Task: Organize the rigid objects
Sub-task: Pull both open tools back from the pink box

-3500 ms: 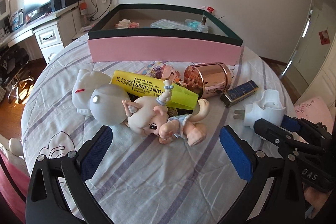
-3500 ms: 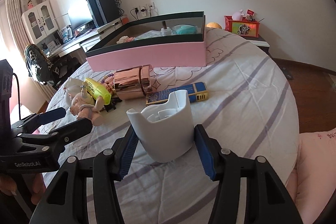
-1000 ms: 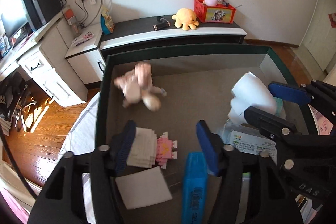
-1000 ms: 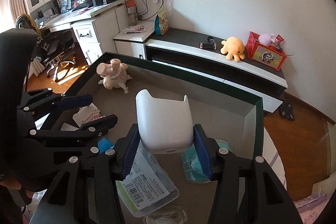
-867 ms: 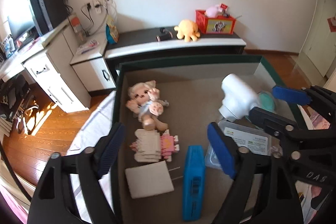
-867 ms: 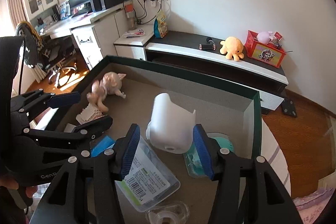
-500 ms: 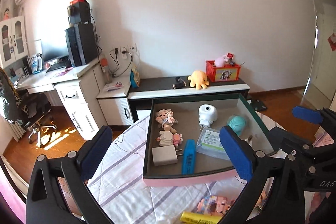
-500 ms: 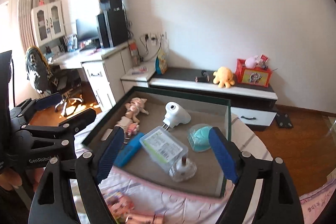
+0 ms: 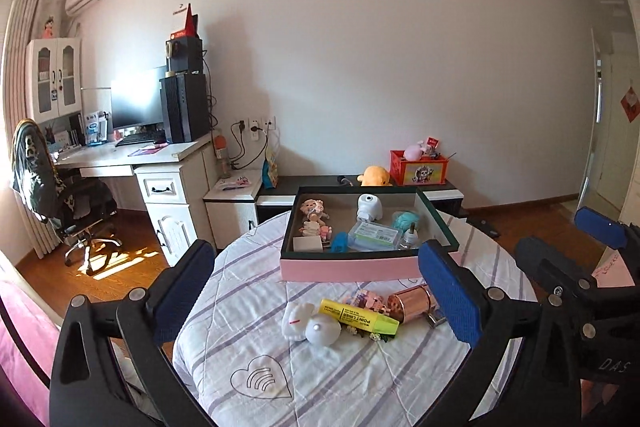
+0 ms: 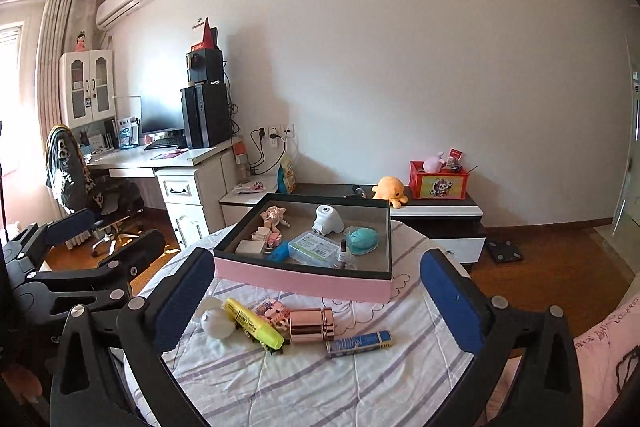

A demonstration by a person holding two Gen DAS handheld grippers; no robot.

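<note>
A pink box with a dark green rim (image 9: 360,269) (image 10: 304,281) sits at the far side of a round table. Inside lie a doll (image 9: 313,209) (image 10: 274,215), a white plug-in device (image 9: 369,207) (image 10: 327,219), a teal item (image 10: 362,238) and a clear case (image 10: 316,249). In front of the box lie a yellow highlighter (image 9: 358,315) (image 10: 252,323), a rose-gold cylinder (image 9: 410,304) (image 10: 311,324), a white toy (image 9: 310,325) (image 10: 216,321) and a blue bar (image 10: 358,343). My left gripper (image 9: 316,303) and right gripper (image 10: 316,303) are open, empty, held well back above the table.
The table has a striped cloth (image 9: 320,379). A desk with monitor and speakers (image 9: 160,143) and an office chair (image 9: 60,195) stand at left. A low cabinet (image 10: 432,215) with a yellow plush and red box stands behind the table. The left gripper shows at left in the right wrist view (image 10: 88,255).
Both grippers released their objects, the doll and the white plug-in device, into the box, then opened wide and pulled back and up from the box to a far view of the table.
</note>
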